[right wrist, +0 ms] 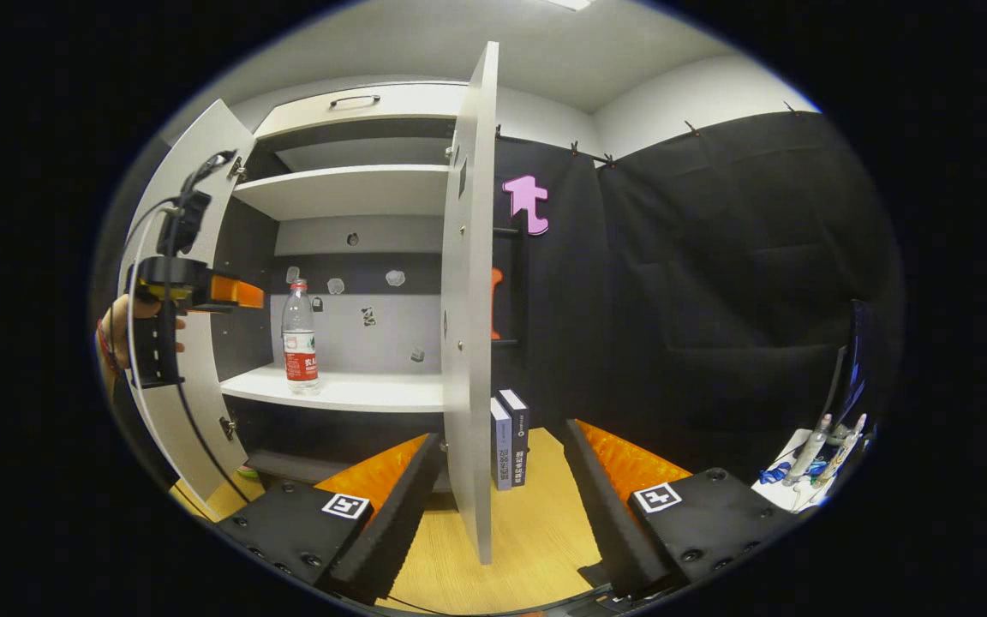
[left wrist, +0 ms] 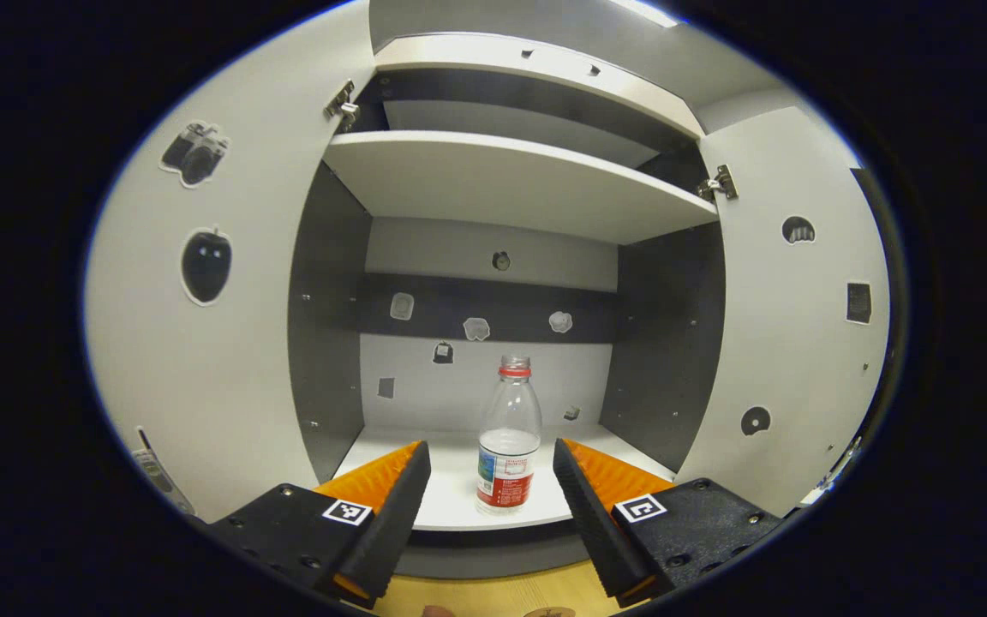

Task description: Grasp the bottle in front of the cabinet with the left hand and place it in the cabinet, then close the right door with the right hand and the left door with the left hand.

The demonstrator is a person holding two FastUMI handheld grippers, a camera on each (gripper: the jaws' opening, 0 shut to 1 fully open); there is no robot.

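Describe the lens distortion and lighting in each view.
Left gripper view: fisheye bows the shelf and both doors; the bottle stays sharp, evenly lit. Right gripper view: the right door curves slightly, a ceiling light glares at the top, the cloth wall stays dark.

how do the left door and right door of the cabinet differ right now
The left door carries camera and apple stickers; the right door has smaller dark ones. In the right gripper view the right door stands edge-on between the open right gripper fingers, while the left gripper is beside the left door. Both are pale and open.
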